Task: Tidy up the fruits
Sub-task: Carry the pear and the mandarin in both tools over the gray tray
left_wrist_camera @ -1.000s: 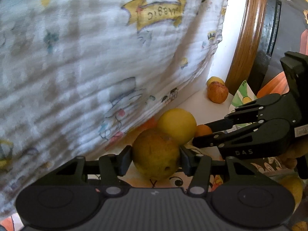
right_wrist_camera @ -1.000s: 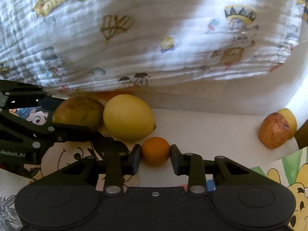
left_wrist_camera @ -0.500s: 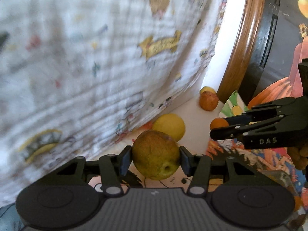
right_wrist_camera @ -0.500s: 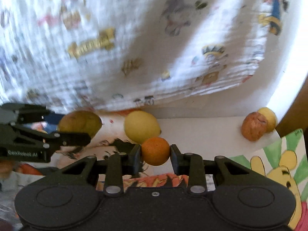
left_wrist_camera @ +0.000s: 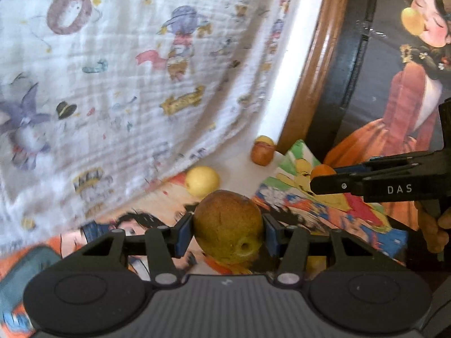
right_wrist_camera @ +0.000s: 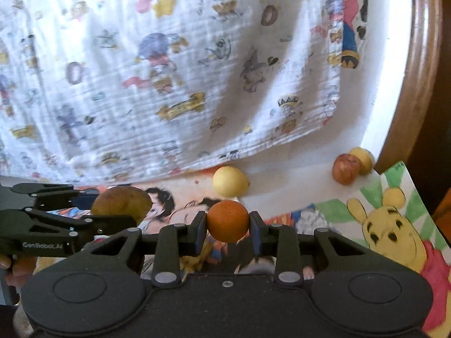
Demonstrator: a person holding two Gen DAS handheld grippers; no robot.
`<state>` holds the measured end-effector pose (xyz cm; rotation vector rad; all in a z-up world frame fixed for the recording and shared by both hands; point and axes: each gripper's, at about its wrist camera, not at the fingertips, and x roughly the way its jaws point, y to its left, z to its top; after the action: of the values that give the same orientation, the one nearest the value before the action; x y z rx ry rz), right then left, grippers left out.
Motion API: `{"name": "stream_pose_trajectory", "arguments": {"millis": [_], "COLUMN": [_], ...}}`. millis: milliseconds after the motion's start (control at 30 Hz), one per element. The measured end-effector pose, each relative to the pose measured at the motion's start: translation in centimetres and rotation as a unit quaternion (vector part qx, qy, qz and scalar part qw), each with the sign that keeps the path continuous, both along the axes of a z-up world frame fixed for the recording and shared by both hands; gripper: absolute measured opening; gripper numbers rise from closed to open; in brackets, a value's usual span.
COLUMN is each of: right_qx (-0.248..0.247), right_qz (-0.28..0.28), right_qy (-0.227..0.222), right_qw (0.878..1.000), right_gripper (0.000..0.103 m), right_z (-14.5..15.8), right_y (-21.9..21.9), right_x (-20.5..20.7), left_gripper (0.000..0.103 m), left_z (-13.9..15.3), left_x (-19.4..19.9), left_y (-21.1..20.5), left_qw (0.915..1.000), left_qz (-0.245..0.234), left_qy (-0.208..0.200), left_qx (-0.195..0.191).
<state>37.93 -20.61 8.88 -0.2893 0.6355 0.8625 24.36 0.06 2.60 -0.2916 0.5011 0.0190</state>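
Both fruits lifted | left tool (left_wrist_camera: pixel 228 229) clamps pear (left_wrist_camera: pixel 228 225) | right tool (right_wrist_camera: pixel 227 226) clamps orange (right_wrist_camera: pixel 227 219)

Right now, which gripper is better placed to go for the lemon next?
Neither is free: the left gripper holds the pear, the right gripper the orange. Once emptied, probably the right; the lemon lies just beyond its fingertips.
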Motion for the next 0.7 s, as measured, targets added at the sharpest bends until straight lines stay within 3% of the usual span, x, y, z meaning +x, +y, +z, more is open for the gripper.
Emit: {"name": "stream_pose_trajectory", "arguments": {"millis": [333,700], "right_qx": [-0.001,-0.021], "right_qz": [-0.036,-0.095], "right_qy": [-0.012,-0.002], "right_qw": [0.999,0.995], "right_gripper": [0.034,0.034], "right_z": [0.6,-2.8], "right_y": [-5.4,-9.6], "right_x": [-8.0,-12.0], "left_gripper": [0.056,0.056], "left_z": [0.4,-1.5], "left_x": [-4.9,-7.5], "left_y": [-4.2,-7.8], "left_qw": [0.9991,0.9953], "left_qz": [-0.041,-0.091], "left_qy": [0.0,0.026], "left_qx": [-0.013,-0.02]}}
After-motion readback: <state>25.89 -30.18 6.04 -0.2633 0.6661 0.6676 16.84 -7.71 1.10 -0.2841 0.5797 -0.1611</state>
